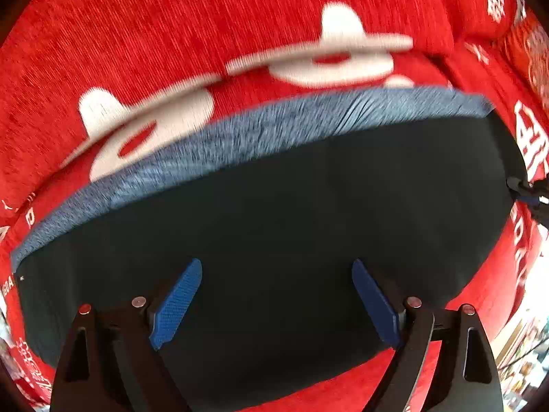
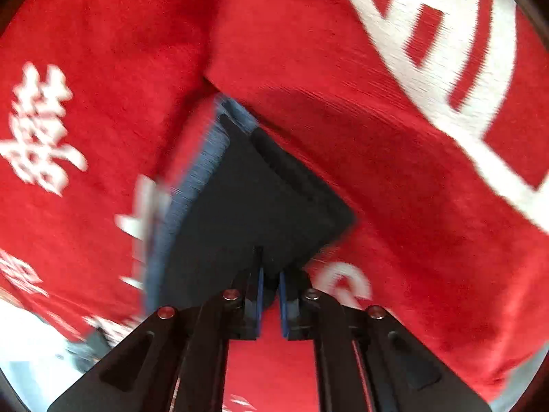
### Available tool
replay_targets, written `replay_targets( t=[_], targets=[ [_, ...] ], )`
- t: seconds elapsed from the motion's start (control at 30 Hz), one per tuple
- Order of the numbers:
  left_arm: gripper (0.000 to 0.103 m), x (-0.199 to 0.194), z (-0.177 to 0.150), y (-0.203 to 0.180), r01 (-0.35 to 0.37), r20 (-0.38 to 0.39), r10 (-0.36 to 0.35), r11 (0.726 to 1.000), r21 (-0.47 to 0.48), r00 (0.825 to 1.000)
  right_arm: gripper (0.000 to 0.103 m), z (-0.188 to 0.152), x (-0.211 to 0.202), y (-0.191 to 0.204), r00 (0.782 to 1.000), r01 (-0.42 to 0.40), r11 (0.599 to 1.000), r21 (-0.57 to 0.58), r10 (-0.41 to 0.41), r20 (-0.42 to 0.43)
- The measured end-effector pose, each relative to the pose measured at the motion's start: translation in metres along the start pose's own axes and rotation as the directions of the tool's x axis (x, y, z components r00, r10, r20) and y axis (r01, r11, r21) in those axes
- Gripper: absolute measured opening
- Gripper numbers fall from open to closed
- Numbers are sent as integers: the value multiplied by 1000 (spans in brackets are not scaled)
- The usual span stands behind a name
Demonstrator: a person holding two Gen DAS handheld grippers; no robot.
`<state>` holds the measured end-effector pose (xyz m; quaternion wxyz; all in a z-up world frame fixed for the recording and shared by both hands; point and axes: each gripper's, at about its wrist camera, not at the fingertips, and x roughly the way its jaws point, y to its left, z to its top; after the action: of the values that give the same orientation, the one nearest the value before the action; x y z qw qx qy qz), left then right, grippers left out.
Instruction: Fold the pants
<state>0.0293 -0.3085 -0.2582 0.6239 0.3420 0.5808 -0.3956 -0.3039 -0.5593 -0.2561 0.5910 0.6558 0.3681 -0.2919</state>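
Note:
The pants (image 1: 274,223) lie folded on a red blanket, dark navy with a blue-grey waistband (image 1: 240,137) along the far edge. My left gripper (image 1: 276,262) hangs over the middle of the dark cloth, pointing down. It is open, with its blue pads (image 1: 178,302) wide apart and nothing between them. In the right wrist view the pants (image 2: 257,199) taper to a corner at my right gripper (image 2: 271,271), which is shut on the dark fabric at that edge. The waistband (image 2: 192,185) runs up the left side. The right gripper (image 1: 526,194) also shows at the pants' right edge.
The red blanket (image 1: 171,34) with white characters covers the whole surface. A thick fold of the red blanket (image 2: 343,137) rises right beside the pants on the right. A bright cluttered room (image 1: 521,353) shows past the blanket's lower right edge.

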Motion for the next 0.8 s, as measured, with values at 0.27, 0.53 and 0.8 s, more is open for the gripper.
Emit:
replay_targets(
  t=[0.27, 0.53, 0.8],
  targets=[
    [90, -33, 15, 15, -35, 90, 41, 998, -57, 995, 24, -13, -44, 63, 987, 110, 981, -160, -89, 133],
    [90, -4, 49, 34, -114, 51, 127, 973, -201, 991, 35, -25, 19, 157, 976, 218, 835, -505, -179, 124],
    [90, -20, 9, 46, -124, 81, 141, 975, -182, 987, 37, -5, -59, 79, 898, 388, 901, -194, -322, 301]
  ],
)
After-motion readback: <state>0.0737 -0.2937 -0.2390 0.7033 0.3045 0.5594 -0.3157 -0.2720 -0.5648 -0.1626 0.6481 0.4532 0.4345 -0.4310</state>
